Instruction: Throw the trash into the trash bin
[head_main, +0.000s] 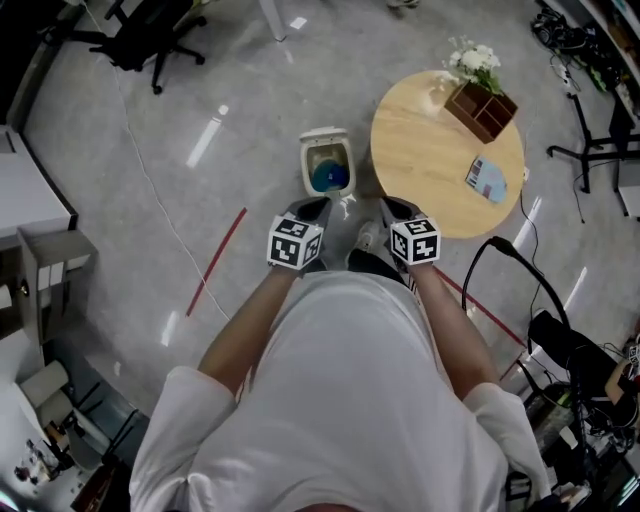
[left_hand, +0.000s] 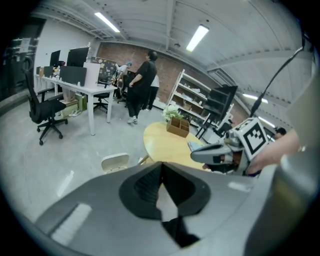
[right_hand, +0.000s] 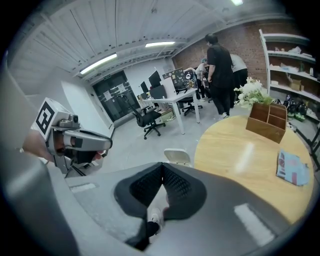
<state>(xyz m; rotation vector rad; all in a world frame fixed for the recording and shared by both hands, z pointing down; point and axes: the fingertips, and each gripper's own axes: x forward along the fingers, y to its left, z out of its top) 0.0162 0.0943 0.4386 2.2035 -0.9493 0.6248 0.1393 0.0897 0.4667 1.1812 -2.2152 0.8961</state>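
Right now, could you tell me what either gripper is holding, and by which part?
Nothing is held: the left gripper and the right gripper are both shut and empty.

The trash bin (head_main: 322, 137) stands open on the grey floor (head_main: 180, 200) and looks blue inside. Just right of it is the round wooden table (head_main: 425, 165), which carries a wooden box (head_main: 482, 110) with white flowers (head_main: 473, 62) and a blue booklet (head_main: 487, 180). Just below the bin, the left gripper (head_main: 312, 208) and the right gripper (head_main: 396, 208) point toward it, side by side.
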